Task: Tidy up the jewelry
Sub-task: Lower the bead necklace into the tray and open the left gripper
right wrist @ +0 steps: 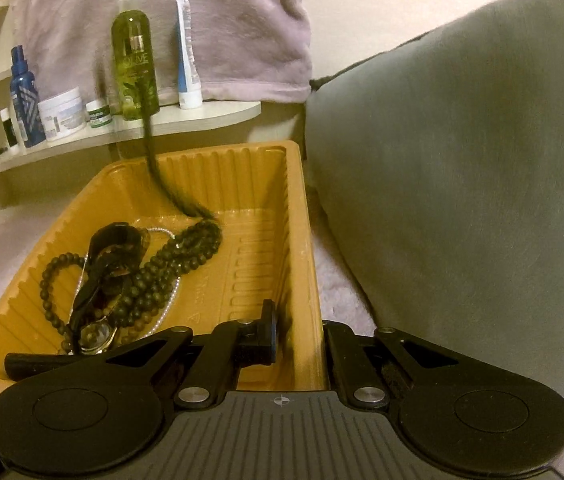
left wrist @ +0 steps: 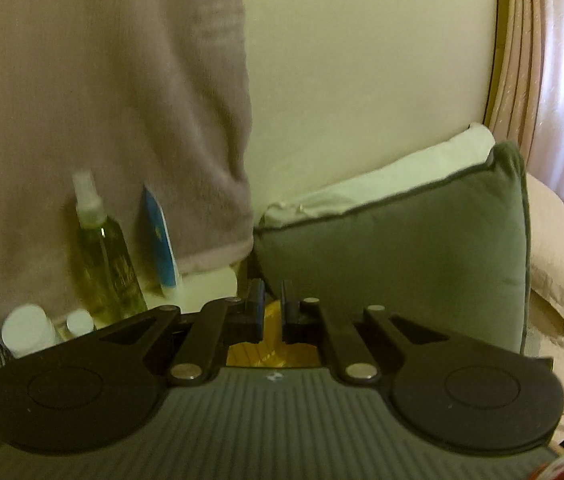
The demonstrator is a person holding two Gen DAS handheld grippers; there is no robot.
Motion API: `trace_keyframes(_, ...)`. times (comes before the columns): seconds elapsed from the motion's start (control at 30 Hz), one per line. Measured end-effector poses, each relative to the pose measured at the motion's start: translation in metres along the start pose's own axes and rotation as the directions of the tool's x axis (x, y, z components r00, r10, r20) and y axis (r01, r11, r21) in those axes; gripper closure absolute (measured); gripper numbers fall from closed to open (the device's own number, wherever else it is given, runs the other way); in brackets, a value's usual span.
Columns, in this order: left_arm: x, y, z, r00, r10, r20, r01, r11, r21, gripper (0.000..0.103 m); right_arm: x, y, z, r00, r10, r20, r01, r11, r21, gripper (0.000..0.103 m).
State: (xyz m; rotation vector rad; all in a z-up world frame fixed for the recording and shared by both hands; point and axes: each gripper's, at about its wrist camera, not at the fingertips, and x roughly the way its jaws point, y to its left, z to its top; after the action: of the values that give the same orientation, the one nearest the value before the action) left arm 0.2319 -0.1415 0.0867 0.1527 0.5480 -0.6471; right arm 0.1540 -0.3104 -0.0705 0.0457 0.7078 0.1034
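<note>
An orange plastic tray [right wrist: 265, 168] lies on a pale fluffy cover. In it are dark bead necklaces [right wrist: 169, 264], a thin silver chain [right wrist: 169, 300] and a watch with a black strap [right wrist: 95, 334]. One dark beaded strand [right wrist: 157, 172] rises out of the tray, stretched up and left towards a dark shape at the frame's top edge. My left gripper [left wrist: 271, 308] hangs above the tray with its jaws nearly together; the strand does not show between them in its own view. My right gripper [right wrist: 300, 320] is shut on the tray's right wall, one finger [right wrist: 267, 332] inside it.
A curved shelf [right wrist: 209, 114] behind the tray carries a green spray bottle [right wrist: 134, 64], a blue-and-white tube [right wrist: 186, 52], jars and a blue bottle [right wrist: 23, 96]. A mauve towel [left wrist: 101, 100] hangs over it. A large grey pillow [right wrist: 462, 184] stands right of the tray.
</note>
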Motion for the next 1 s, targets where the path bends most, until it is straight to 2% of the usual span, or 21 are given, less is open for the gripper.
trace_keyframes(0.17, 0.006, 0.003, -0.016, 1.0, -0.002, -0.024, 0.001, 1.0, -0.03, 0.094, 0.002, -0.009, -0.003, 0.999, 0.035, 0.004, -0.035, 0.999, 0.015, 0.097)
trace_keyframes(0.33, -0.001, 0.011, -0.037, 0.999, 0.044, -0.026, -0.046, 0.997, -0.069, 0.078, 0.006, -0.014, -0.004, 0.998, 0.064, 0.015, -0.064, 0.998, 0.016, 0.097)
trace_keyframes(0.5, -0.018, 0.027, -0.063, 0.99, 0.137, -0.019, -0.138, 0.982, -0.129, 0.063, 0.012, -0.019, -0.003, 0.996, 0.092, 0.017, -0.093, 0.995, 0.036, 0.097)
trace_keyframes(0.7, -0.037, 0.051, -0.099, 0.966, 0.253, -0.05, -0.258, 0.943, -0.211, 0.048, 0.016, -0.019, 0.0, 0.993, 0.112, 0.024, -0.113, 0.994, 0.013, 0.097)
trace_keyframes(0.77, -0.042, 0.058, -0.112, 0.954, 0.291, -0.071, -0.299, 0.924, -0.237, 0.046, 0.015, -0.02, -0.001, 0.993, 0.116, 0.034, -0.116, 0.993, 0.004, 0.097)
trace_keyframes(1.0, -0.057, 0.07, -0.151, 0.926, 0.354, -0.134, -0.378, 0.877, -0.297, 0.035, 0.009, -0.023, -0.004, 0.989, 0.133, 0.057, -0.135, 0.99, 0.03, 0.097)
